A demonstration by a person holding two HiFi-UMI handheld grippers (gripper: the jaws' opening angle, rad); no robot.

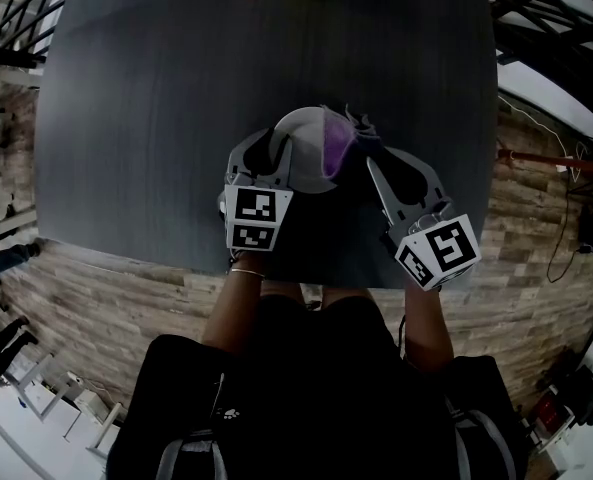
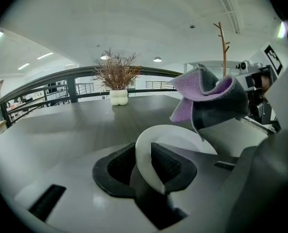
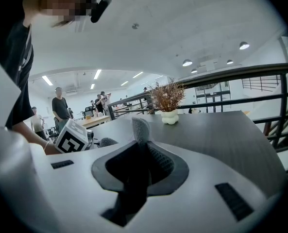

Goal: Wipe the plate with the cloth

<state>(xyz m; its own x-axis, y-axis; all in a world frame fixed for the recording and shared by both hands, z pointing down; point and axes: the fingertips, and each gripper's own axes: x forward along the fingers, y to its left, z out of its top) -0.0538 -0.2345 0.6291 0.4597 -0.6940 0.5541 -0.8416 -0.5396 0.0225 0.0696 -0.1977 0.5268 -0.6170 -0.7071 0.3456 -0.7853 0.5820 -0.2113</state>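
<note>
Plate (image 1: 301,143): head view, tilted over dark table (image 1: 156,88), rim clamped in left gripper (image 1: 264,153). Cloth (image 1: 341,146) is pinched in right gripper (image 1: 374,163), draped at the plate's far side.
Left gripper view: only the thin rim is held, so hard wiping could lever it loose.
Right gripper view: vase (image 3: 169,116) well apart; nothing obstructs.

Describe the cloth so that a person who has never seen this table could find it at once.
On the dark grey table, look in front of the person, where a white plate is. The cloth is the crumpled piece at the plate's right rim, clamped in the right tool. Only it is soft, purple on one side, grey on the other.
</note>
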